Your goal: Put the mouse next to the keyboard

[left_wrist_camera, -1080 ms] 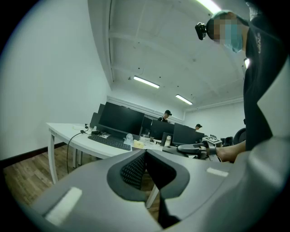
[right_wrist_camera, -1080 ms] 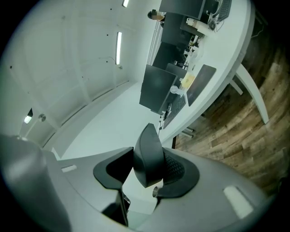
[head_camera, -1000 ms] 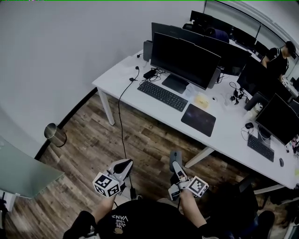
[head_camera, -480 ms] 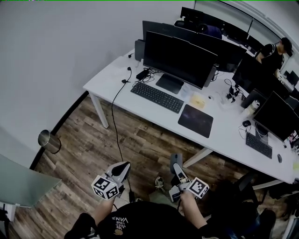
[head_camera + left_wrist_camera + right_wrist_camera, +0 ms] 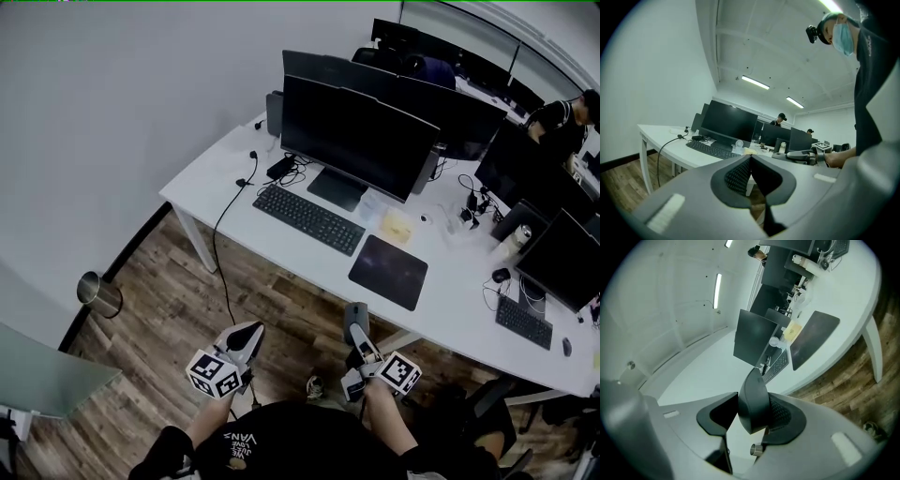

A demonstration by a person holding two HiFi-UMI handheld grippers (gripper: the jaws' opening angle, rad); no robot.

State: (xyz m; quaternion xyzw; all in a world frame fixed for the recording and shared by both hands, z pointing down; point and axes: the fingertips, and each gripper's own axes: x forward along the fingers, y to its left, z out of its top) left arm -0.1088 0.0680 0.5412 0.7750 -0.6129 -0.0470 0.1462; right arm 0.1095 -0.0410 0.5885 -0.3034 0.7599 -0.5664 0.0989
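Dark grey plastic sits clamped in the right gripper (image 5: pixel 752 405): its 2 jaws are clenched on the dark grey computer mouse (image 5: pixel 751 398), which stands on edge between them with its rounded back towards the camera. From my head view, that gripper is low in the picture, just in front of the person's body. It holds the mouse (image 5: pixel 354 317) in the air over the brown wood-plank floor (image 5: pixel 187 309), well apart from the white worktop (image 5: pixel 202 186).

The left gripper (image 5: pixel 249 332) hangs beside it at 9 o'clock, also over the floor. In the left gripper view its 2 jaws (image 5: pixel 750 159) are clenched tip to tip with nothing between them.

On the worktop, the black keyboard (image 5: pixel 307 218) lies at 11 o'clock of the mouse, in front of the stand of a wide black monitor (image 5: pixel 349 139). A black rectangular mouse pad (image 5: pixel 388 271) lies near the keyboard at its 4 o'clock, at 12 o'clock of the right gripper. A yellow paper (image 5: pixel 397 226) rests at 12 o'clock of the pad.

A black cable (image 5: pixel 220 253) runs off the worktop's edge at 9 o'clock of the keyboard and drops to the floor. A shiny metal bin (image 5: pixel 98 293) stands on the floor at 9 o'clock of the left gripper, near the wall.
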